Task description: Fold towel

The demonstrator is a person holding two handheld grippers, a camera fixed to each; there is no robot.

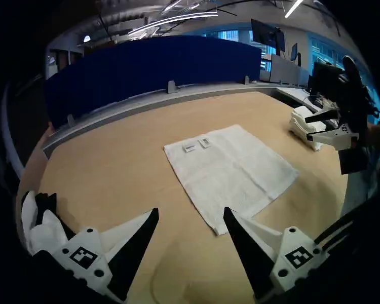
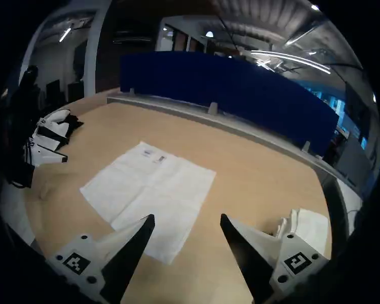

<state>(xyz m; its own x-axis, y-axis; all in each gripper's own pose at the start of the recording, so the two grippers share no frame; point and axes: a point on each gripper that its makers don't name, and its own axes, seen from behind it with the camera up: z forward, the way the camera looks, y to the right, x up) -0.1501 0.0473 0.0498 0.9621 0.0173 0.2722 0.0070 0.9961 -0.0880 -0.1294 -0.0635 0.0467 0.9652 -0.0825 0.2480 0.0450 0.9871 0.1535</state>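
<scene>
Towel (image 1: 230, 172) just beyond left gripper (image 1: 190, 210)

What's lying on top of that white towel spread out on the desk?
Just two small tags near one edge of the towel; the rest of its top is bare. The cloth hides whatever part of the wooden desk lies beneath.

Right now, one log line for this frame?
towel: flat, unfolded on table | left gripper: open, near towel corner | right gripper: open, near towel edge | fold: not started
</scene>
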